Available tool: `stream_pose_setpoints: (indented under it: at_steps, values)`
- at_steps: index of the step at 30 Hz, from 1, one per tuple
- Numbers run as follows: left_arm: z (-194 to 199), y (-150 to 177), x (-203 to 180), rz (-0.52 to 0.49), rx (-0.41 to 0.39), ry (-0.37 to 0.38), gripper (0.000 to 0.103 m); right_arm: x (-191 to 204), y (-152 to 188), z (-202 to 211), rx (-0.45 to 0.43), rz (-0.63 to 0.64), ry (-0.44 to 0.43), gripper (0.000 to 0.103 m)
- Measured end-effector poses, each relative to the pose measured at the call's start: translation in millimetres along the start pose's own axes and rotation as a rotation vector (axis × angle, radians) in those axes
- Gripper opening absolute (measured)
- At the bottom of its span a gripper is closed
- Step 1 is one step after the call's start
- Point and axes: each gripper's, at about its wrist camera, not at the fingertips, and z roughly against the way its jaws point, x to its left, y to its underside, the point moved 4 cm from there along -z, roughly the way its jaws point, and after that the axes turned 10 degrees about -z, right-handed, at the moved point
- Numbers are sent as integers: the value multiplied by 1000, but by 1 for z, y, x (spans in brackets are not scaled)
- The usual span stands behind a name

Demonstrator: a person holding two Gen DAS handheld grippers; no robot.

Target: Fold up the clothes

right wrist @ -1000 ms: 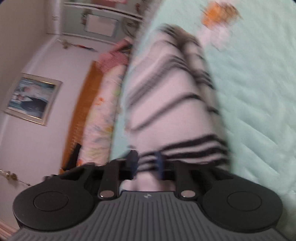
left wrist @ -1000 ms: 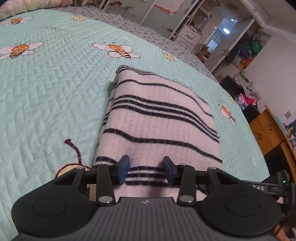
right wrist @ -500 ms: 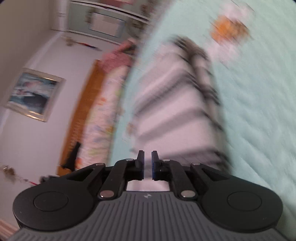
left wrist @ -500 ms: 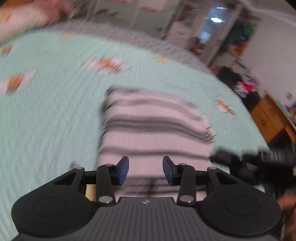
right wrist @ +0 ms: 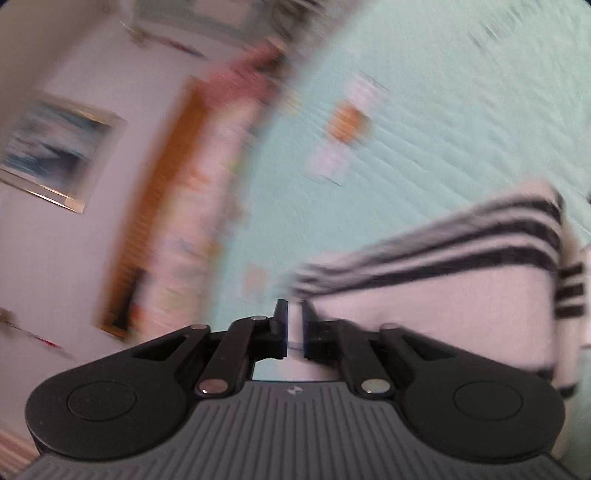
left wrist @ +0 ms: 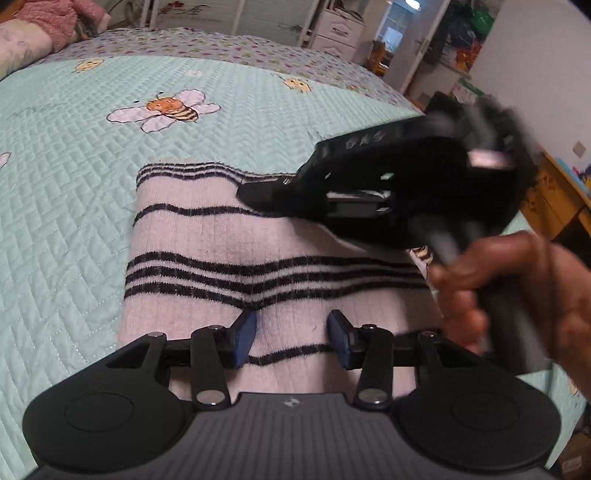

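Note:
A folded white sweater with black stripes [left wrist: 229, 229] lies flat on the mint bee-print bedspread [left wrist: 74, 184]. My left gripper [left wrist: 291, 336] hovers over its near end, its jaws opening, and the cloth lies below them without being pinched. In the left wrist view a hand [left wrist: 517, 280] holds my right gripper [left wrist: 251, 194] over the sweater's right side, with its tip near the far striped edge. The right wrist view is blurred. There the right gripper [right wrist: 293, 321] is shut with nothing gripped, and the sweater [right wrist: 443, 295] lies to its right.
Pillows and a pink garment [left wrist: 55, 18] sit at the head of the bed. White drawers [left wrist: 332, 26] and an open doorway stand beyond the bed's far side. A wooden cabinet [left wrist: 554, 199] stands at right. The headboard [right wrist: 155, 206] and a framed picture [right wrist: 55, 155] are on the wall.
The right gripper let go of the sweater's end, shut, and swung sideways; it now shows over the sweater in the left wrist view. The left gripper shifted and its jaws stand slightly wider.

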Motion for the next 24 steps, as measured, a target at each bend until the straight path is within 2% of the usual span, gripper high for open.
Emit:
stream_pose_setpoints:
  at_steps: [2,7,14,15,16,18,21,24]
  values:
    - [-4,0,1,3,-1,9,47,-14,-2,-1,-17,-65,-49,0]
    - [-11,-1,1,-11,-9,-2,48,-20,7,-6,-57,-17,-59,0]
    - [1,-7,5,5,14,43,49,-1,6,4,-98,4,-67,0]
    - [8,-10,6,18,15,49,48,6,6,12,-110,2,-80,3]
    - [14,-13,8,32,13,56,47,12,6,22,-133,16,-100,18]
    - [32,-27,12,89,-65,90,47,25,6,45,-181,47,-141,28]
    - [46,-51,20,174,-168,115,47,40,-1,60,-214,146,-80,28]
    - [26,-67,30,283,-170,173,47,44,-7,56,-208,234,31,27]
